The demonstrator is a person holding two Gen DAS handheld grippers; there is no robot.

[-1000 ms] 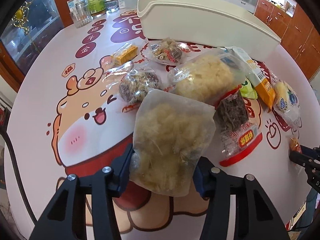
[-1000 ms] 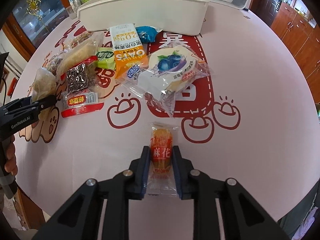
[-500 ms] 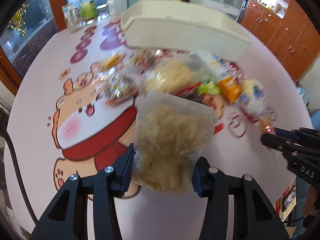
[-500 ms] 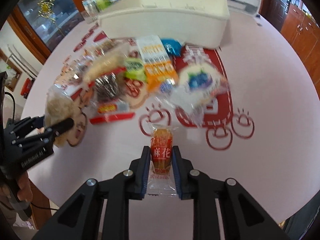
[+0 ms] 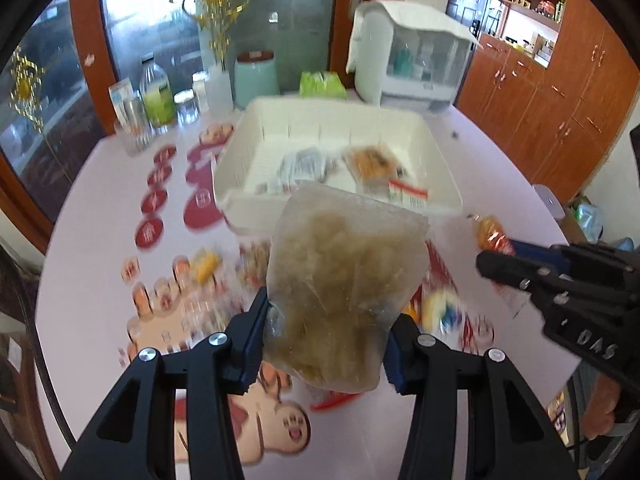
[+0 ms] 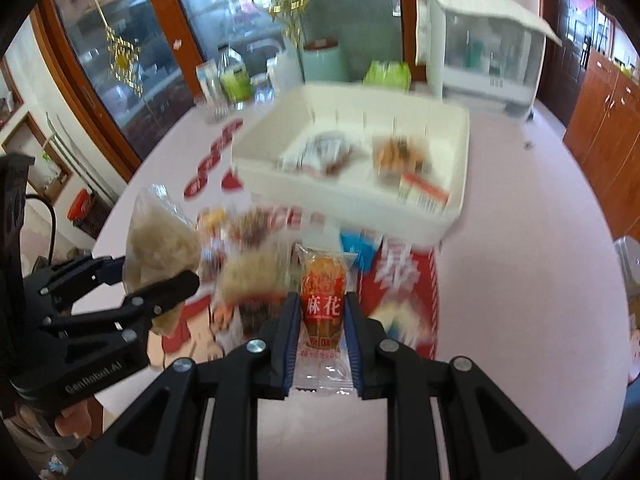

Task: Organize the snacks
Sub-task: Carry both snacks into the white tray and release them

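One white bin point(image 5: 436, 196) is counted on the surface point(image 5: 100, 272). Three packets are seen inside the bin. One clear bag point(image 5: 344, 296) and one orange packet point(image 6: 323, 300) are held before the bin. Loose snacks before it are too blurred to count.

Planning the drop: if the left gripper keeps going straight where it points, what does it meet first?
Likely the near wall of the white plastic bin; the left gripper, shut on the clear bag of pale shredded snack, points there, though depth is unclear.
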